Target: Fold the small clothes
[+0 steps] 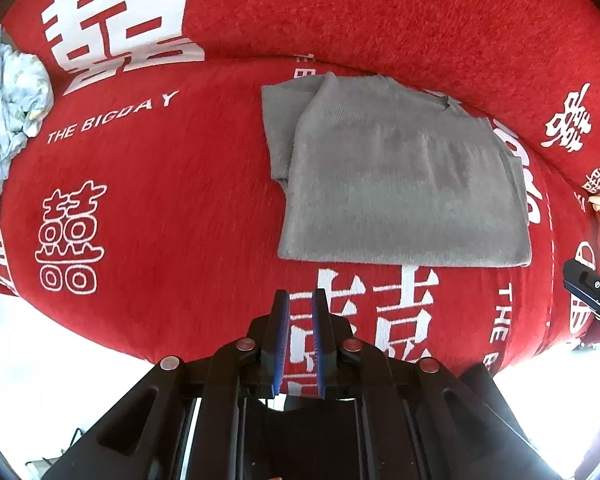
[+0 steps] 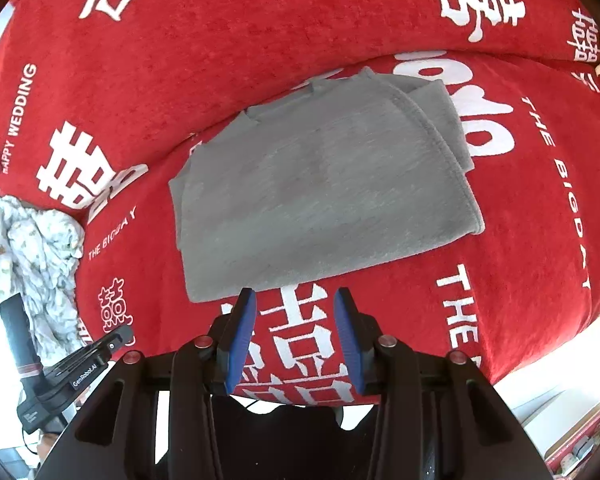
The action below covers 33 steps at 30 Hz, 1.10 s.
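A grey knit sweater lies folded into a rough rectangle on a red blanket that bears white double-happiness characters and the words "THE BIGDAY". The blanket covers a soft seat, and the garment rests flat on it just in front of the rise of the covered backrest. In the left wrist view, a ribbed sleeve or side panel sticks out from under the top layer at the sweater's far left corner, and the near hem runs straight along the edge closest to the camera. The left gripper hovers above the blanket just short of that near hem, its blue-padded fingers nearly closed with only a narrow gap between them and nothing held. The right gripper also hangs near the hem, its blue pads spread wide apart and empty; its left pad appears just at the sweater's near edge, though whether it touches the cloth cannot be told. A crumpled pale printed cloth sits at the left end of the seat, well apart from the sweater. Each camera catches the other gripper at the frame edge.
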Motion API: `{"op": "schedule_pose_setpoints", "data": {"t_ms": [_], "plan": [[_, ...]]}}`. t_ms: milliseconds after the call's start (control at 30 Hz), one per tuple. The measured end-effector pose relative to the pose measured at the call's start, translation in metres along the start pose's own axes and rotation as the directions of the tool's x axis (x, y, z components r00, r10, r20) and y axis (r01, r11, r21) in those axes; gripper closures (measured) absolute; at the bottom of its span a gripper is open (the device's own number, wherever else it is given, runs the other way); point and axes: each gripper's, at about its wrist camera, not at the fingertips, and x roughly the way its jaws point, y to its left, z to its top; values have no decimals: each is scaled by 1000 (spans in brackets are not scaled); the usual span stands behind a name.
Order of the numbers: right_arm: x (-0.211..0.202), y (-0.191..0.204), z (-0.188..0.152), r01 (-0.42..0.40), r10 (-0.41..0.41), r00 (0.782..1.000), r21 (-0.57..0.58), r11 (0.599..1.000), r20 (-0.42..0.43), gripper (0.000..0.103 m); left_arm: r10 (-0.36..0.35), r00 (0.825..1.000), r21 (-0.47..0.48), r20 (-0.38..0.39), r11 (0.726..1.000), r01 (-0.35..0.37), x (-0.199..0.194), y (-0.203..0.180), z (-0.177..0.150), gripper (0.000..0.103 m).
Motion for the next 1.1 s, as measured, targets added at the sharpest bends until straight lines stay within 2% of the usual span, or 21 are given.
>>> {"op": "schedule_pose_setpoints", "data": {"t_ms": [33, 67, 133, 167, 200, 233, 400, 500, 733, 1100], "plan": [[-1, 1, -1, -2, 2, 1000, -1, 1000, 1, 47, 1, 1000, -5, -2, 1000, -1, -1, 2, -2, 18], [-2, 3, -2, -6, 6, 1000, -2, 1000, 3, 44, 21, 1000, -18, 14, 1000, -21, -5, 4, -3, 2], [-4, 7, -5, -10, 10, 1000, -3, 1000, 5, 40, 40, 998, -3, 45, 999, -40, -13, 3, -6, 2], [-5, 9, -6, -12, 12, 1000, -4, 1000, 7, 33, 52, 997, 6, 49, 999, -52, -15, 3, -6, 2], [-6, 10, -7, -12, 12, 1000, -6, 1000, 10, 21, 57, 997, 7, 53, 998, -57, -16, 3, -5, 2], [-8, 12, -8, -11, 11, 1000, -8, 1000, 21, 16, 60, 996, 8, 60, 998, -61, -18, 4, -5, 2], [-18, 32, -12, 9, -2, 996, -89, 996, 84, 14, 83, 991, -7, 100, 997, -83, -30, 7, -3, 2], [-20, 40, -12, 4, 6, 996, -113, 994, 86, 14, 83, 990, 2, 112, 996, -84, -33, 6, -1, 2], [-21, 42, -16, -53, 58, 997, -93, 994, 52, 14, 46, 990, 18, 132, 999, -49, -42, 4, -3, 2], [-28, 41, -18, -91, 96, 992, -60, 994, 79, 13, 33, 990, -1, 135, 999, -34, -45, 9, -7, 2]]}}
